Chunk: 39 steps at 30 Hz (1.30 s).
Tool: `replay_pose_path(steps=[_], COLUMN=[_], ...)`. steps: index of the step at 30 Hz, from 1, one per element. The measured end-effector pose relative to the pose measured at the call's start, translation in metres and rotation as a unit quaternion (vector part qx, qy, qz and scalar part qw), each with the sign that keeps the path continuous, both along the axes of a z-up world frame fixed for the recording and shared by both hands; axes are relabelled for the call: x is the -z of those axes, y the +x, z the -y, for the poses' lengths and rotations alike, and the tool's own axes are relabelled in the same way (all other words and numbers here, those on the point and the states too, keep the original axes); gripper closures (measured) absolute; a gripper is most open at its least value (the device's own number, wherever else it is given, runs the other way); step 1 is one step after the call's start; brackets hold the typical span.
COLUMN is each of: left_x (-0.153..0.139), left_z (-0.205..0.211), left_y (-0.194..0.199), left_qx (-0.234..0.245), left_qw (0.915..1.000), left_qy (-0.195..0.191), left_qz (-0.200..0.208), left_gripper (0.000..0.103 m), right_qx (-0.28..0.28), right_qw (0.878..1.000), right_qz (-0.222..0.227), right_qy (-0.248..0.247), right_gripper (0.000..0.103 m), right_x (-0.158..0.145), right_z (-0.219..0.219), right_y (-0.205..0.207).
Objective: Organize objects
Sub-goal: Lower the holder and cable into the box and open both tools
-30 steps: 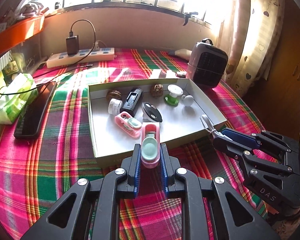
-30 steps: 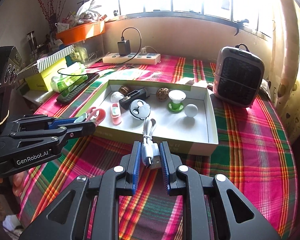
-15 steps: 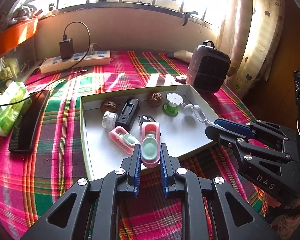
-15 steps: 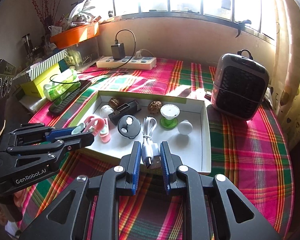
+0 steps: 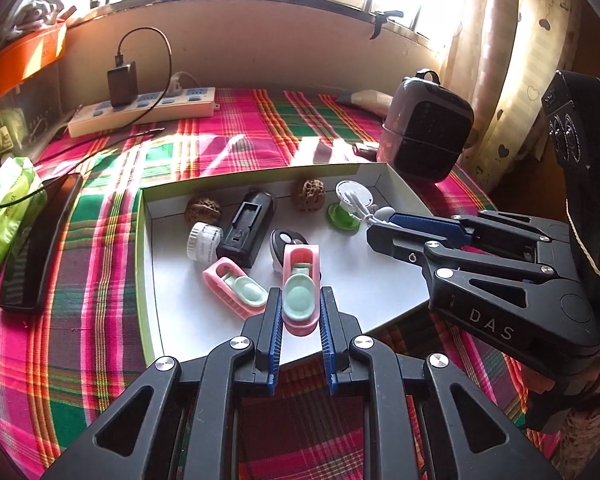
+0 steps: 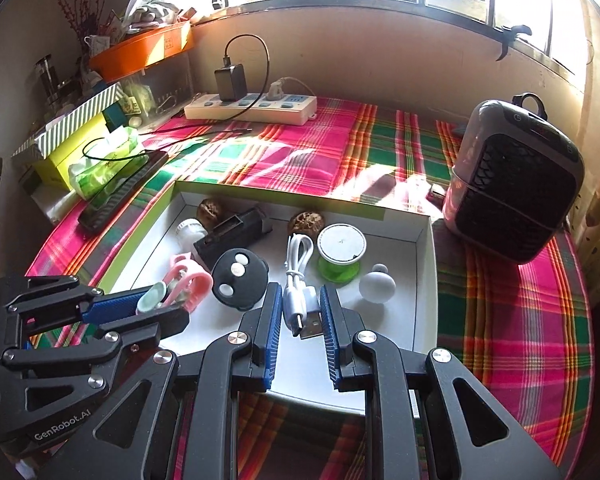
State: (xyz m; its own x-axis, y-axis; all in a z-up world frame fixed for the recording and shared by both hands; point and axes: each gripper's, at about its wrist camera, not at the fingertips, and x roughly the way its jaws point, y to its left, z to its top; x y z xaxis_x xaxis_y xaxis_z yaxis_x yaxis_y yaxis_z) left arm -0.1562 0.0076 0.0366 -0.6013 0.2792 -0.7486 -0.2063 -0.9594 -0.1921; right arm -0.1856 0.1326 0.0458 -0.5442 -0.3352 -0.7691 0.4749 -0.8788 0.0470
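Both grippers, left (image 5: 300, 312) clamped on a pink clip (image 5: 300, 292) and right (image 6: 300, 312) on a cable (image 6: 300, 300), are being carried farther over the box (image 5: 148, 280) floor.

left tongs (image 5: 299, 307): clamped, pitched down | right tongs (image 6: 300, 307): clamped, pitched down

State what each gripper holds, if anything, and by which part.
Left gripper: pink plastic clip with a mint-green pad, pinched at its near end. Right gripper: coiled white USB cable, pinched at its plug end.
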Motion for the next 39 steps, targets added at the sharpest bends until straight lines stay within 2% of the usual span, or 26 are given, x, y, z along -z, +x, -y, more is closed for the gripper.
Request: replay_pose_path(steps=[20,39], left_x=[0.017,0.019], left_z=[-0.006,-0.006], left_y=[-0.012,-0.013], left_qx=[0.0,-0.003], left_qw=[0.9997,0.9997], left_qy=[-0.011,-0.012], left_qz=[0.021,0.023], left_gripper=[0.087,0.087], right_qx=[-0.012,-0.009], right_qw=[0.999,0.999], right_qz=[0.028,0.03], right_qy=[0.025,0.016], right_gripper=[0.082,0.082], right_x=[0.025,0.027], right_z=[0.013,0.011], right_y=[-0.026,-0.026])
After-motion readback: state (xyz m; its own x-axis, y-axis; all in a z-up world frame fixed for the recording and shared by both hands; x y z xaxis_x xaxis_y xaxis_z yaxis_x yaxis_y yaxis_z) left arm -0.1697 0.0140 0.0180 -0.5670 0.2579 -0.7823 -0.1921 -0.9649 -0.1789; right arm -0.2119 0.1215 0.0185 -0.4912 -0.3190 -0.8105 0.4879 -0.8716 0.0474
